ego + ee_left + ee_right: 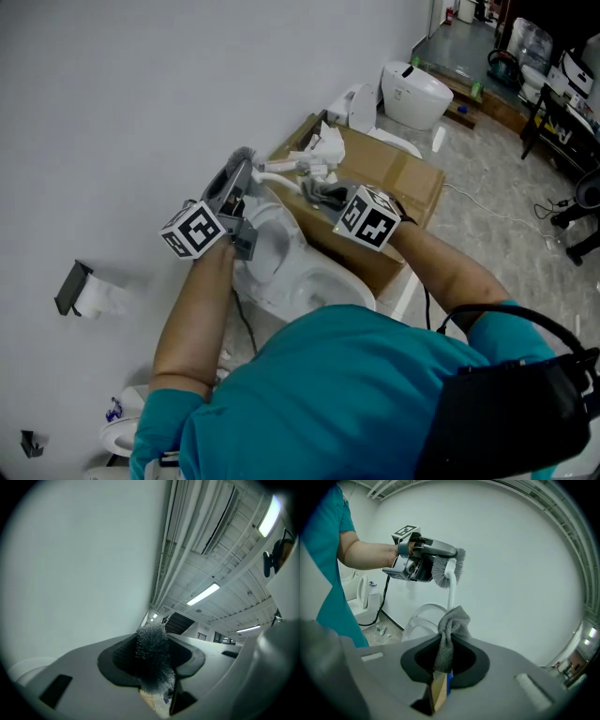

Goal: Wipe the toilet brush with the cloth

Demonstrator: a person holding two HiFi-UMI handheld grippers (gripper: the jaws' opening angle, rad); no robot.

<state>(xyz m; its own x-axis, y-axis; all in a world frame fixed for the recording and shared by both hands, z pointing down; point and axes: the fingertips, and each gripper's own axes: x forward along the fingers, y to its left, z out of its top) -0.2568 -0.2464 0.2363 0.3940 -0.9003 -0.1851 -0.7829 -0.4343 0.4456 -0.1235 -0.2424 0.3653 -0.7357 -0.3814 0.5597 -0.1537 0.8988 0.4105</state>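
1. The toilet brush (450,584) is up in the air over the toilet bowl (281,246), not resting on anything. In the right gripper view its bristle head is at the top and the white handle runs straight down from it, so its long axis looks close to upright.
2. The cloth (453,622) is a grey bunch sitting right in front of the lower part of that handle, below the bristle head. It overlaps the handle in that view, but I cannot tell if it presses on it or hangs just beside it.
3. The coming wipe probably turns on this: the bare handle runs up and away from the cloth toward the bristles, so the stroke likely goes along the handle's length.
4. The right tongs (446,662), the nearer pair to the free handle, are closed tight on the cloth's lower end. The rest of the cloth stands up out of them.
5. The left tongs (152,667) are clamped on the bristle head itself, held part-way apart by the bristles between them. They carry the whole brush.
6. In the head view the 2 pairs sit close together, the handle bridging from left to right.
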